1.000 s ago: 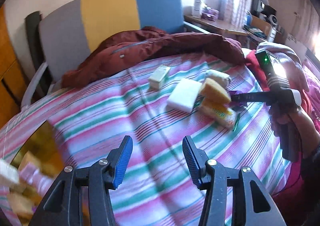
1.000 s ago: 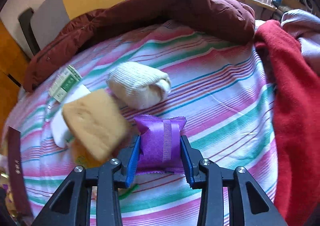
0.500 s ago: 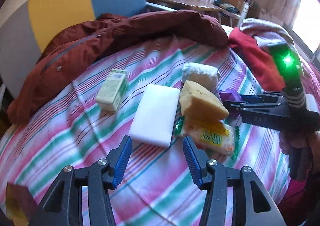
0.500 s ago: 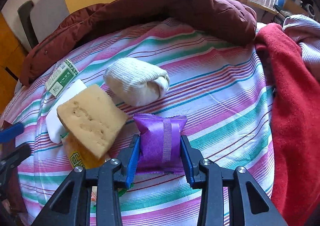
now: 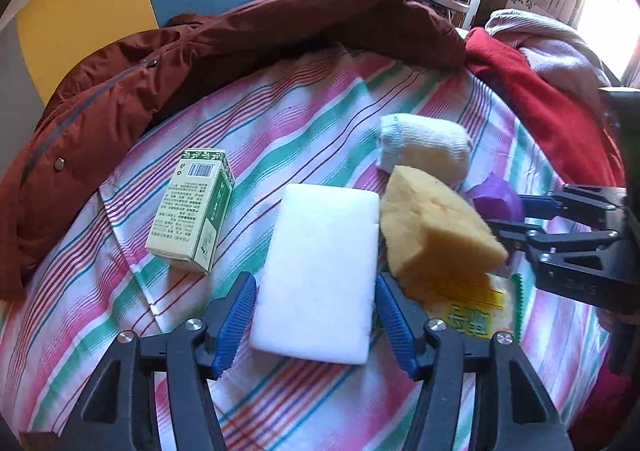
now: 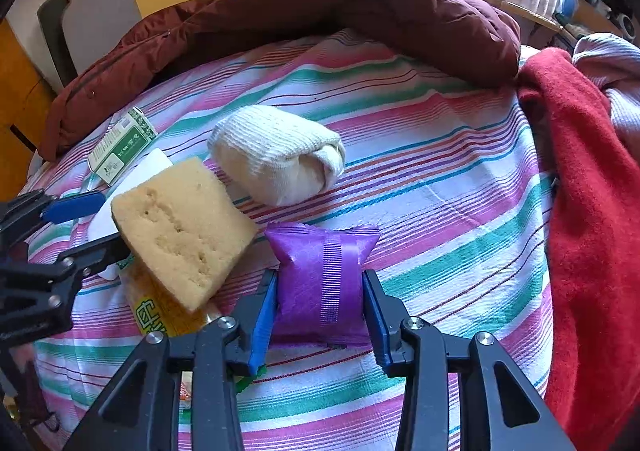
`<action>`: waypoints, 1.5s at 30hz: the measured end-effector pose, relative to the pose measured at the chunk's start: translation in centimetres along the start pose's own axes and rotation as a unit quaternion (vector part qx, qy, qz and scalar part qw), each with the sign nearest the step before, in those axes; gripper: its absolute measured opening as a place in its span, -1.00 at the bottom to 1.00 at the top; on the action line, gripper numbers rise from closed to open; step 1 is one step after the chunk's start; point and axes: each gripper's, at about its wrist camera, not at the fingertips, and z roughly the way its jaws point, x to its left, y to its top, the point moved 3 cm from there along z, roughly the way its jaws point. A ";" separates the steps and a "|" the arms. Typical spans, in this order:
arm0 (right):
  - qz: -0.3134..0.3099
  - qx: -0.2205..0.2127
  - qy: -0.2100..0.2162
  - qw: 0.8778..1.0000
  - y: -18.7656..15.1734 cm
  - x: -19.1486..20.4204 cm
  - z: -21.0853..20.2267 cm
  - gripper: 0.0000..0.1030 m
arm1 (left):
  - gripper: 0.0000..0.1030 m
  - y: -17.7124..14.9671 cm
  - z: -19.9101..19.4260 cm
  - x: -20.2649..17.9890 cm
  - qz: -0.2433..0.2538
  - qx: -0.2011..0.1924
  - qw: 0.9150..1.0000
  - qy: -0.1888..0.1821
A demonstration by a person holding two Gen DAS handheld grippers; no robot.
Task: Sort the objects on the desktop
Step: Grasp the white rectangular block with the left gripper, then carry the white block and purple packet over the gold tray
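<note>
- Our left gripper [image 5: 316,325], jaws opening, straddles the white foam block [image 5: 320,275]; closing askew could nudge the yellow sponge [image 5: 436,227] beside it.
- Our right gripper [image 6: 320,315] seems clamped on the purple packet [image 6: 324,279]; it may slip.

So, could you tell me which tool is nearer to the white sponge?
Left. The left tool straddles the white sponge, jaws opening; the right tool grips the purple packet beyond the yellow sponge.

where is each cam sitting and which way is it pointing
Left wrist: on the left gripper, angled down at the white sponge between its opening jaws; the right gripper shows.
Right wrist: on the right gripper, angled down at the purple packet it clamps.
Shared: yellow sponge, rolled sock, green box.
</note>
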 end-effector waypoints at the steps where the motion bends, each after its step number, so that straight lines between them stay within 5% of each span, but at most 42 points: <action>1: 0.000 0.000 0.000 1.000 0.0 0.0 0.0 -0.19 | 0.21 0.0 0.2 0.0 0.003 0.003 1.000 0.000; 8: -0.005 -0.006 -0.005 1.000 -0.1 0.2 0.1 -0.20 | 0.13 -0.5 0.6 -0.4 0.006 -0.019 1.000 0.015; 21: 0.003 -0.020 0.004 1.000 0.3 -0.1 -0.5 -0.23 | 0.10 -5.1 -2.1 0.6 -0.123 -0.023 0.992 0.027; 35: -0.015 -0.088 0.067 0.994 0.7 1.6 -3.9 -0.23 | 0.10 -11.5 -8.5 -0.7 -0.195 -0.072 0.978 0.022; 45: -0.079 -0.136 0.156 0.975 -0.2 6.1 -7.4 -0.23 | 0.10 -14.0 -13.6 -1.0 -0.200 -0.118 0.971 0.051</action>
